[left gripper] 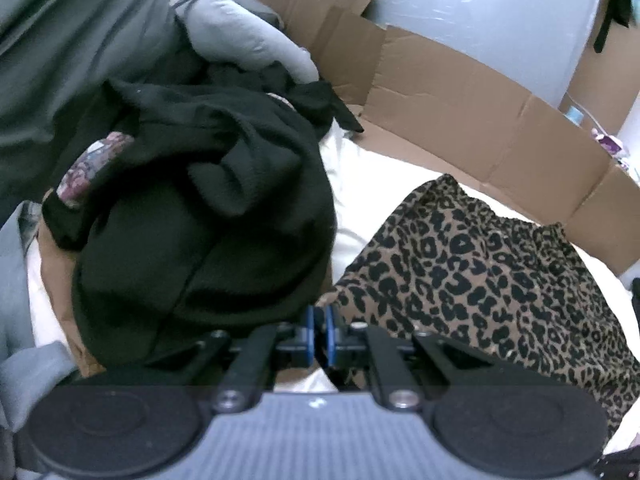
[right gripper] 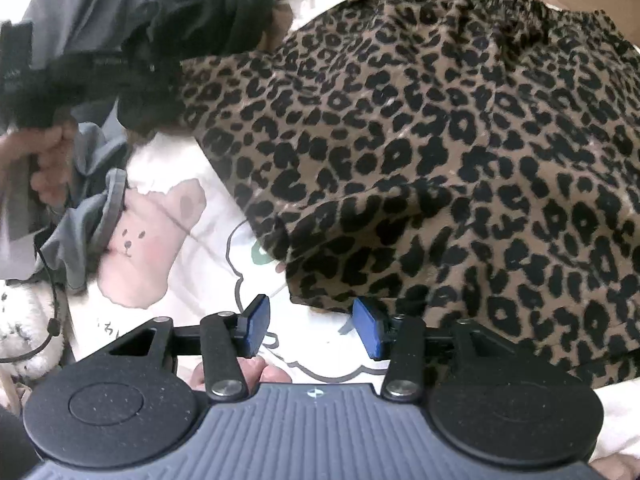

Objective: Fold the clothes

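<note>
A leopard-print garment lies spread on a white bed cover; it also fills the right wrist view. My left gripper is shut on the garment's near left corner, with the cloth pinched between the blue pads. In the right wrist view the left gripper shows as a dark blur at that corner, with the person's hand behind it. My right gripper is open and empty, just before the garment's near hem, above the bed cover's bear print.
A heap of black clothes sits left of the garment, with grey garments behind it. Flattened cardboard runs along the bed's far side. A white plush toy lies at the near left.
</note>
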